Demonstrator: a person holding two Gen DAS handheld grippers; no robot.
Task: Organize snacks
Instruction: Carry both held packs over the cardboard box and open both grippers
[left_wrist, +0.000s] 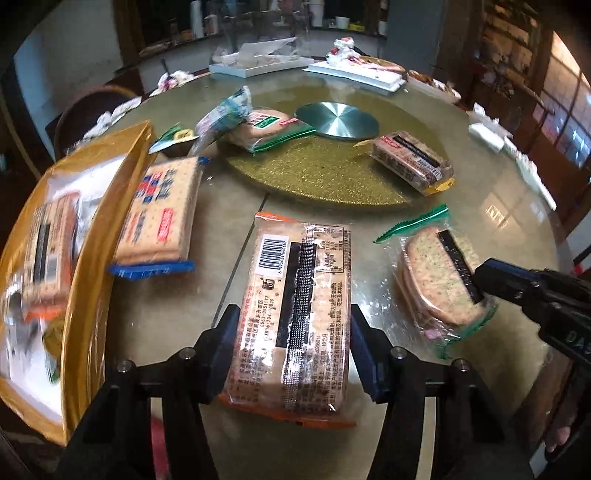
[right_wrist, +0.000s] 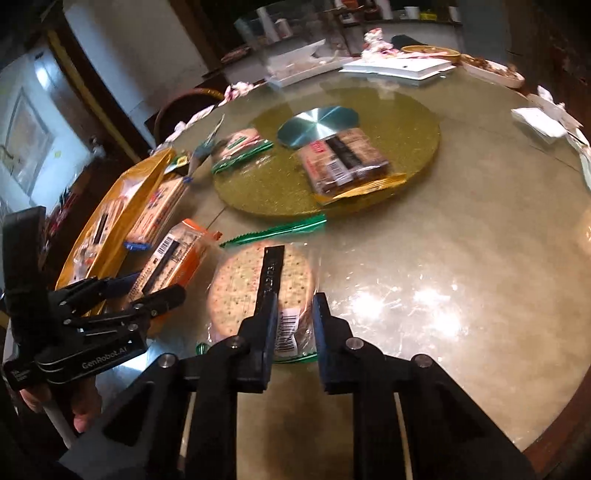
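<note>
My left gripper (left_wrist: 291, 347) is shut on an orange-edged cracker pack (left_wrist: 295, 314) and holds it over the table; it also shows in the right wrist view (right_wrist: 173, 258). My right gripper (right_wrist: 294, 325) is shut on a green-edged pack of round crackers (right_wrist: 258, 280), seen too in the left wrist view (left_wrist: 436, 280). A gold tray (left_wrist: 96, 258) at the left holds other packs. A blue-edged cracker pack (left_wrist: 162, 214) lies beside the tray.
On the gold turntable (left_wrist: 325, 173) lie a green-edged pack (left_wrist: 266, 129) and a yellow-edged dark pack (left_wrist: 410, 162). A blue-white wrapper (left_wrist: 225, 110) lies near them. White boxes (left_wrist: 354, 72) and tissues sit at the table's far edge.
</note>
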